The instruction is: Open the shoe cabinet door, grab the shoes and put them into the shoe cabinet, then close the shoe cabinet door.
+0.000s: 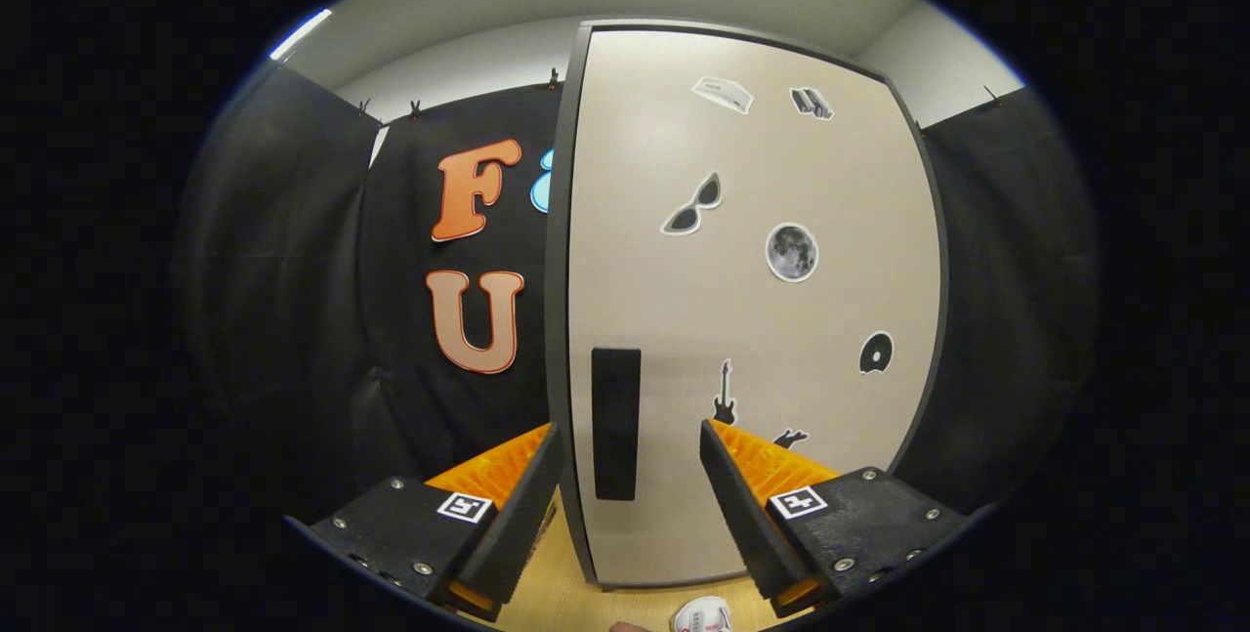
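Beige cabinet door (752,319) upright (gripper (630,442) agape)

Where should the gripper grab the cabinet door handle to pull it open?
Probably the handle, a tall narrow vertical strip by the door's left edge: come straight on, one jaw each side. The gripper already hangs open, lined up with it.

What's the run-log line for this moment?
stage: approach to door | gripper: open, fingers spread either side of the black handle | cabinet door: closed | shoe: on floor below fingers
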{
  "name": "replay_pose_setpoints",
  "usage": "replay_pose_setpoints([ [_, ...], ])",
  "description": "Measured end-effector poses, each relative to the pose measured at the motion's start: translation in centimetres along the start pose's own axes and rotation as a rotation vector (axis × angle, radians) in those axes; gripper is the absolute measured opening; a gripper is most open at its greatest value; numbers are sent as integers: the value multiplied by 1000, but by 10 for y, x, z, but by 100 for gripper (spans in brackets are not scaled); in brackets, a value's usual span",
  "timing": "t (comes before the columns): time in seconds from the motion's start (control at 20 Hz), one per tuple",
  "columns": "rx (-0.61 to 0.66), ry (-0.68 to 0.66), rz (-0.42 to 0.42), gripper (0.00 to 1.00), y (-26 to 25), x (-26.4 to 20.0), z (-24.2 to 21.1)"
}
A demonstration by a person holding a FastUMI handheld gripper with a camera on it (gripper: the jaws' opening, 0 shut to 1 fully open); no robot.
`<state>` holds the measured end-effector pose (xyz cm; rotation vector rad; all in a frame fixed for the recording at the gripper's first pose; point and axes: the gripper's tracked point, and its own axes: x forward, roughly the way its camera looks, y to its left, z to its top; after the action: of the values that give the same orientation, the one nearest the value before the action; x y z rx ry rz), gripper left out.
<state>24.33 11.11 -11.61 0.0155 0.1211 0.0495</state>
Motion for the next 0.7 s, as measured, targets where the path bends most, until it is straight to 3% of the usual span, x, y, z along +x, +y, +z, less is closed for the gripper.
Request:
replay_pose_setpoints([
  [0.45,-12,18,-2,75,5,49,-17],
  [0.7,-29,24,-2,55,8,60,-22],
])
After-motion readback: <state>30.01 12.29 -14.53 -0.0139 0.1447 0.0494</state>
